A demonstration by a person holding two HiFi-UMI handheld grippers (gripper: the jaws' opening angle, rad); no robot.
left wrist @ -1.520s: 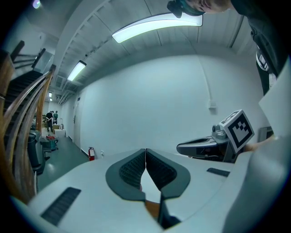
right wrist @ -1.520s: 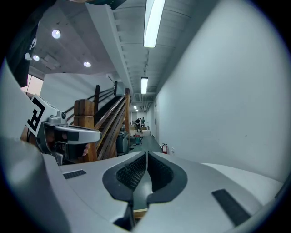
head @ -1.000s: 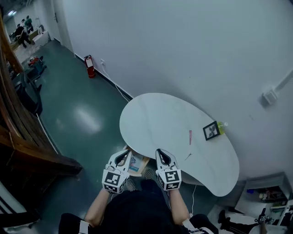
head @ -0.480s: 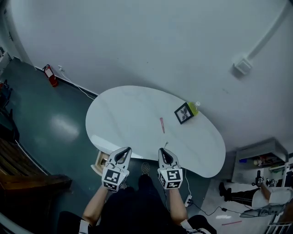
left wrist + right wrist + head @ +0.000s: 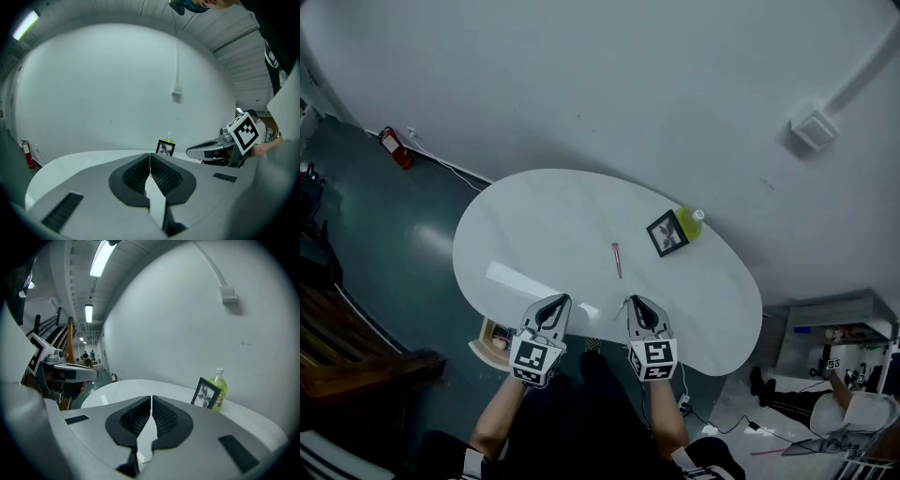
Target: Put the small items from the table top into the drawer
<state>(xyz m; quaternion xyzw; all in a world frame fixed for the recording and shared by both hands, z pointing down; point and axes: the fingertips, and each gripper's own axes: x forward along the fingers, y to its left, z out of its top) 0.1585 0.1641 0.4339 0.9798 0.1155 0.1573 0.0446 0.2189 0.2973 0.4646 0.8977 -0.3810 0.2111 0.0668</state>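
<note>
Mid-table, on the white kidney-shaped table top (image 5: 525,234): slim pink stick (image 5: 617,260), lying flat, long axis running from near edge toward wall. Well clear of every edge, bare top all round. Beyond it, black-framed picture (image 5: 666,232) just beside yellow-green bottle (image 5: 689,223). Under the near-left edge, open wooden drawer (image 5: 484,330), contents too small to tell. Left gripper (image 5: 553,305) and right gripper (image 5: 636,304) over the near edge, both pressed together, pinching nothing.

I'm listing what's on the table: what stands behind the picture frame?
A yellow-green bottle with a white cap stands right behind the frame. The frame covers part of it; whether they touch cannot be told.
</note>
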